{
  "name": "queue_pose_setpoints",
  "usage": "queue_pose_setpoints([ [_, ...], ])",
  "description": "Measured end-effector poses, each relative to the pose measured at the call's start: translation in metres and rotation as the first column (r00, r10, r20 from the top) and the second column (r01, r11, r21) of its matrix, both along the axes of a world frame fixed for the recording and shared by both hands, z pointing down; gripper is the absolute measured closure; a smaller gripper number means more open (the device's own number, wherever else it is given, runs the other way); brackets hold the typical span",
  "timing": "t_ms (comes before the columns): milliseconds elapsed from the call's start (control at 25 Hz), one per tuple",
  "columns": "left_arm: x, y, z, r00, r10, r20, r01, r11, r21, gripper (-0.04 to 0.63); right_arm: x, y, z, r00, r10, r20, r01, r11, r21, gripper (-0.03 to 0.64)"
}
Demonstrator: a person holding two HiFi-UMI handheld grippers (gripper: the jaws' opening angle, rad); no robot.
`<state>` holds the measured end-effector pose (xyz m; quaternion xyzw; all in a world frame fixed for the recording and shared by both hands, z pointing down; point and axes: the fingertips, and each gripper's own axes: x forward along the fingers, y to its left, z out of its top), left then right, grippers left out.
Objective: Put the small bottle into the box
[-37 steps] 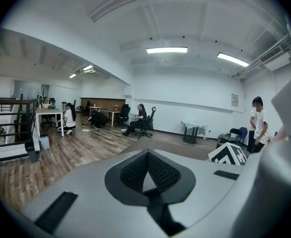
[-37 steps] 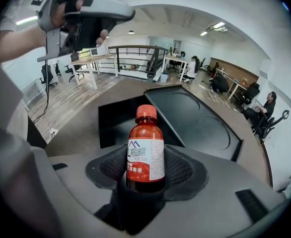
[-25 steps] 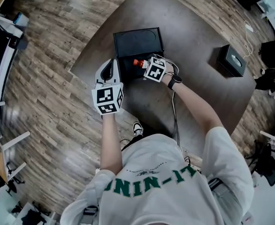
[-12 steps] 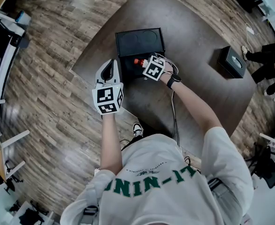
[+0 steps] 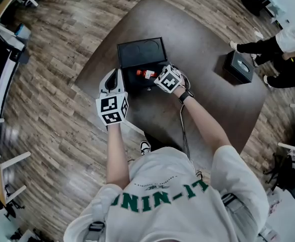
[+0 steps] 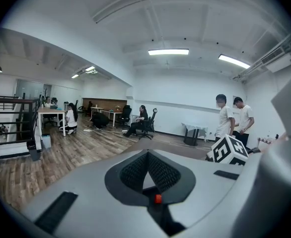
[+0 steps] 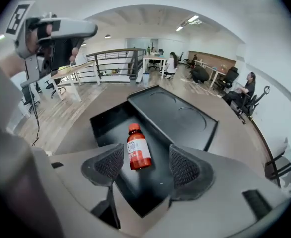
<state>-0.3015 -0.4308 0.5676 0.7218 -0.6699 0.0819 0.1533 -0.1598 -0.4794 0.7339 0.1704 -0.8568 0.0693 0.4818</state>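
Head view, small bottle: lies on its side inside the open black box, orange cap pointing towards the left gripper's side. The box lid lies folded back flat on the table.
Head view, right gripper: poised at the bottle's base end, over the box.
Head view, left gripper: held just beside the box's left wall and off the bottle.
Head view, second black box: well apart, near the far table edge.
Left gripper view, jaws: pressed together with nothing between them, aimed up into the room.
Right gripper view, jaws: spread wide. The bottle lies on the box floor in the gap ahead of them, and neither pad touches it.
Task standing: by this layout the placing looks complete.
Handling (judged): small and probably light, with a rigid body. The smooth round wall is likely to roll or slip. Whether it is glass or plastic cannot be told, so squeeze gently.
Hold (judged): across the labelled middle of the body, pads on opposite sides. The narrow cap is a poorer hold.
Writing, bottle: a white label with a small mark, its print too small to read.
Writing, grippers: each cube carries black-and-white square markers, with no words.
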Motion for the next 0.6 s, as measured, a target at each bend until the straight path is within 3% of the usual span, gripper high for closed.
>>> queue_pose_setpoints([
  [120, 0.008, -0.004, -0.01, 1.0, 0.018, -0.005, -0.018, 0.999, 0.027, 0.591, 0.015, -0.013, -0.032, 0.99, 0.117, 0.08, -0.123, 0.989, 0.076, 0.324],
  [240, 0.021, 0.009, -0.025, 1.0, 0.026, -0.004, -0.026, 0.999, 0.034, 0.591, 0.034, -0.001, -0.068, 0.959, 0.217, 0.182, -0.235, 0.968, 0.083, 0.33],
  [600, 0.058, 0.031, -0.088, 0.996, 0.083, 0.011, -0.084, 0.988, 0.128, 0.591, 0.067, 0.034, -0.187, 0.792, 0.379, 0.479, -0.482, 0.869, 0.111, 0.365],
])
